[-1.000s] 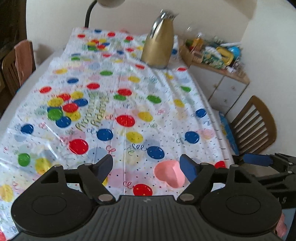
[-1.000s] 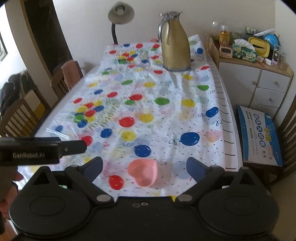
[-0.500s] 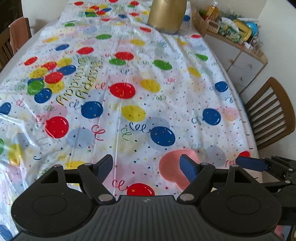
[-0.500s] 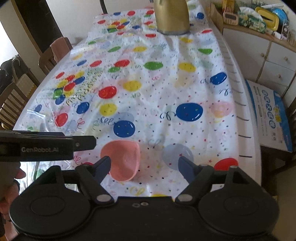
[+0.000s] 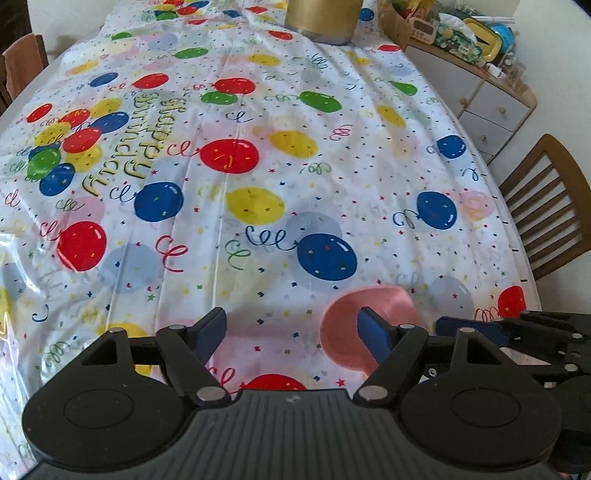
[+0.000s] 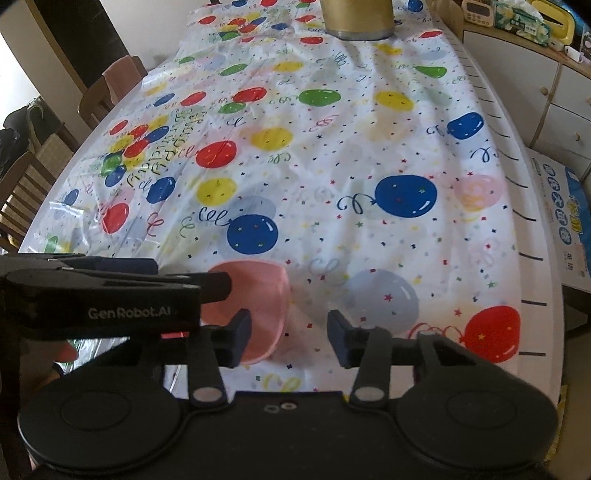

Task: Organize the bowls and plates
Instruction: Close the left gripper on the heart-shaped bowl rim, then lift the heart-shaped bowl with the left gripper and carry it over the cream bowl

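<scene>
A pink heart-shaped bowl [image 5: 365, 317] sits on the balloon-print tablecloth near the table's front edge. In the left wrist view my left gripper [image 5: 291, 332] is open and empty, its right finger over the bowl's rim. In the right wrist view the bowl [image 6: 258, 295] lies by my right gripper's left finger. My right gripper [image 6: 288, 339] is open and empty, with its fingers closer together than before. The left gripper's arm crosses the right wrist view at left [image 6: 110, 295].
A gold thermos jug [image 5: 321, 18] stands at the far end of the table. A white cabinet [image 5: 491, 107] with clutter on top is at the right. Wooden chairs stand at the right [image 5: 546, 199] and left [image 6: 22, 184]. A printed box [image 6: 561, 206] lies on the floor.
Both grippers have dropped lower and moved in toward the pink bowl. The right gripper's fingers have narrowed. The bowl has not moved.
</scene>
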